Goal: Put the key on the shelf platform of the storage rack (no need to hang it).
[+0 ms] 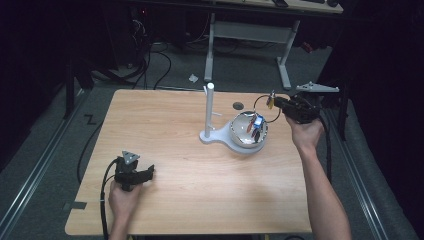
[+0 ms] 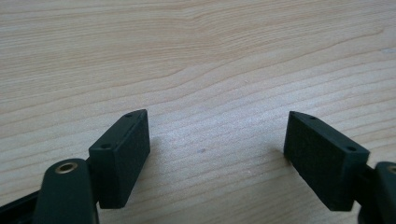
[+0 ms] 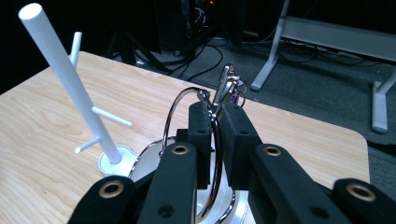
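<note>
My right gripper (image 1: 276, 104) (image 3: 215, 116) is shut on a thin metal ring (image 1: 260, 106) (image 3: 173, 107) with small metal keys or clips (image 3: 229, 84) at its top. It hangs above the far right side of a steel bowl (image 1: 235, 131) (image 3: 140, 164). In the bowl lie a blue piece (image 1: 258, 121) and other small items. A white peg stand (image 1: 210, 112) (image 3: 70, 79) rises just left of the bowl, with short side pegs. My left gripper (image 1: 149, 172) (image 2: 217, 140) rests open on the bare wood near the front left, with nothing between its jaws.
The wooden table (image 1: 175, 130) ends close behind the bowl and to its right. A dark round hole (image 1: 238, 106) sits in the tabletop behind the bowl. Beyond the table are a white desk frame (image 1: 250, 35) and floor cables (image 1: 150, 60).
</note>
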`<state>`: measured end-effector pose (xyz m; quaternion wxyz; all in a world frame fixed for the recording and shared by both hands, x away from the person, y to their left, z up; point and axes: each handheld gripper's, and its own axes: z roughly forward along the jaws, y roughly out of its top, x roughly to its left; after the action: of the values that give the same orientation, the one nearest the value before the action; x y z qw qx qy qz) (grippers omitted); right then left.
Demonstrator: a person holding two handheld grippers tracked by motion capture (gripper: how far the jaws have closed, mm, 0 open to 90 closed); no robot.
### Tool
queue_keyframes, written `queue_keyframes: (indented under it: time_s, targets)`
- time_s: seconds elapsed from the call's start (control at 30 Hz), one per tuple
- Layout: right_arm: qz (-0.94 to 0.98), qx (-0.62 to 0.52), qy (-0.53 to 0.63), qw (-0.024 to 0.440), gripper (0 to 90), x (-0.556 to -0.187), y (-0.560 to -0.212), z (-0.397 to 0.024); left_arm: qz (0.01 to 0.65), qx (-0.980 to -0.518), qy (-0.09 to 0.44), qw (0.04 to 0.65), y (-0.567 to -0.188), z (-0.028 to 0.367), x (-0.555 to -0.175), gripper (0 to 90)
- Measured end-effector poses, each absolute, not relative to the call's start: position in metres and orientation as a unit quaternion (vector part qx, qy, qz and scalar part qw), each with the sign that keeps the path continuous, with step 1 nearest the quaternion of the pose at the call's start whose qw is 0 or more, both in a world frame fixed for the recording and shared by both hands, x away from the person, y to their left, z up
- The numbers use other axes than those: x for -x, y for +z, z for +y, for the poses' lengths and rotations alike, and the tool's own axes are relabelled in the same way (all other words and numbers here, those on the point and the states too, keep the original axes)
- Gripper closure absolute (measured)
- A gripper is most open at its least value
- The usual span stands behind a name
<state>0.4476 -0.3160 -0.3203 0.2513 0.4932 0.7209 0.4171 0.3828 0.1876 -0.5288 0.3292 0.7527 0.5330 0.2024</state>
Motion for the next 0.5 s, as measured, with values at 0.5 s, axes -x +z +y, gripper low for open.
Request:
queue_keyframes:
  time_s: [0.5]
  targets:
    - [0.719, -0.504, 0.414, 0.239, 83.5, -0.454, -0.346, -0.307, 0.533, -0.753, 0.202, 0.329, -0.529, 0.188, -0.383, 23.0]
